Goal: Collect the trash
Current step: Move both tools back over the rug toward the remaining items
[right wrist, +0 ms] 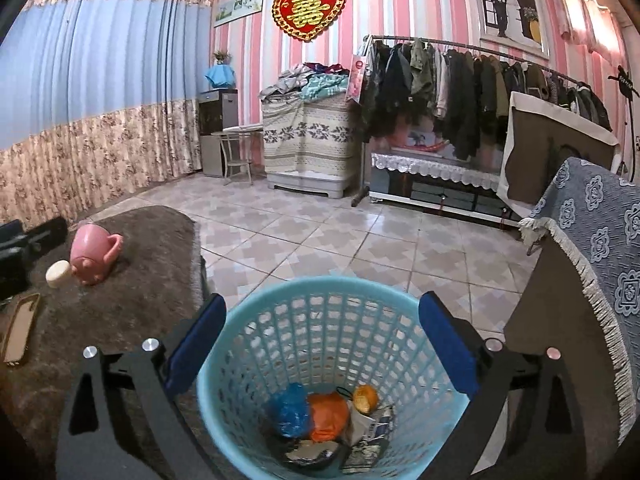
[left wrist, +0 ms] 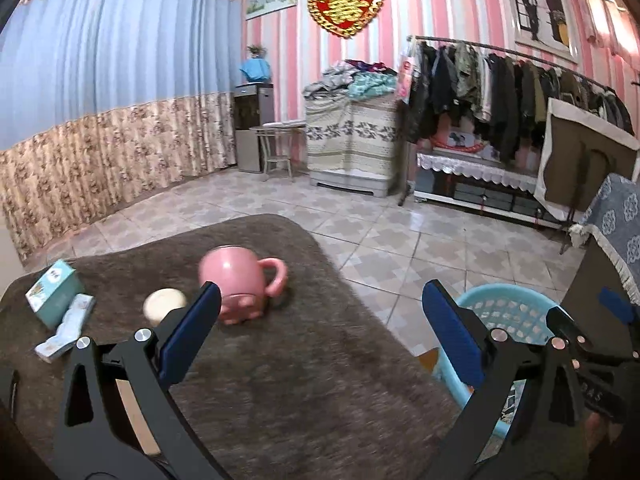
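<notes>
The light-blue perforated plastic basket (right wrist: pixel 332 364) stands on the tiled floor just beside the brown shaggy-covered table (left wrist: pixel 280 360); only the right wrist view shows its blue, orange and paper trash (right wrist: pixel 320 416); the right gripper (right wrist: pixel 320 344) hovers above it, jaws spread, empty; the left gripper (left wrist: pixel 322 320), likewise agape, hangs over the table near a tipped pink ceramic mug (left wrist: pixel 240 280), cream round lid (left wrist: pixel 164 303) and teal cardboard box (left wrist: pixel 54 292); lettering unreadable.

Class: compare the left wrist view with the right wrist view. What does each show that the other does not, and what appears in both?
Only the left wrist view shows the teal box and the carton beside it. Only the right wrist view shows inside the basket: blue bag, orange bag, papers. Both show the pink mug, the cream lid and the brown rug.
</notes>
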Demonstrator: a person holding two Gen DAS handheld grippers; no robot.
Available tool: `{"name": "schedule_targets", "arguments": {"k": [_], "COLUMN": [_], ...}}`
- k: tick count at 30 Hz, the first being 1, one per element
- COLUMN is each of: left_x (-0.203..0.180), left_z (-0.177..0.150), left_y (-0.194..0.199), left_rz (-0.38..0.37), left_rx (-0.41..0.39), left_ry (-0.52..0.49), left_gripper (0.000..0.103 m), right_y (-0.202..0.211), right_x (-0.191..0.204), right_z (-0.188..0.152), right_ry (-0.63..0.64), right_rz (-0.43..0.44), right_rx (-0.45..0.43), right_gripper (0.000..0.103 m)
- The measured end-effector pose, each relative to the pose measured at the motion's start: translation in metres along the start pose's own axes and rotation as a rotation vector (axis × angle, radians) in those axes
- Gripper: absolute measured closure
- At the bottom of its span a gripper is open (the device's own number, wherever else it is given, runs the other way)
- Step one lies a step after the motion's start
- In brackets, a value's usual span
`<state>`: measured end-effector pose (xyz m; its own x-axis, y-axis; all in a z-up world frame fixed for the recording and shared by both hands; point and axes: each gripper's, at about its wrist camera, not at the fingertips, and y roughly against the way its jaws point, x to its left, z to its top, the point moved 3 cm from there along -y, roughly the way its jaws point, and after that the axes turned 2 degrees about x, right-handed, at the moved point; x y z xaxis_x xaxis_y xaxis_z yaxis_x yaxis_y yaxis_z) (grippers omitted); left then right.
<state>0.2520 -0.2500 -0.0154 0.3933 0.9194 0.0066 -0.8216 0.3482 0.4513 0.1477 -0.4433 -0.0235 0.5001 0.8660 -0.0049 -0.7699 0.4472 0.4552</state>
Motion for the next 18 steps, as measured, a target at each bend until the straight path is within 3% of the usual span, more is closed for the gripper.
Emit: {"name": "schedule_targets", "arguments": {"k": [11, 18], "left_x": [0.088, 0.157], "left_z": [-0.013, -0.033], "left_y": [0.054, 0.074], "left_rz": [0.151, 0.219], "left_rx": [-0.03, 0.003], "left_ry": [0.002, 0.098], "left_gripper": [0.006, 0.006], "right_y": [0.013, 0.017], "right_x": [0.047, 0.084], "right_z": [0.002, -0.004], "right_ry": [0.013, 0.05], "right_rz": [0.134, 0.189], "right_rx": [-0.008, 0.002], "right_gripper": [0.008, 0.008]}}
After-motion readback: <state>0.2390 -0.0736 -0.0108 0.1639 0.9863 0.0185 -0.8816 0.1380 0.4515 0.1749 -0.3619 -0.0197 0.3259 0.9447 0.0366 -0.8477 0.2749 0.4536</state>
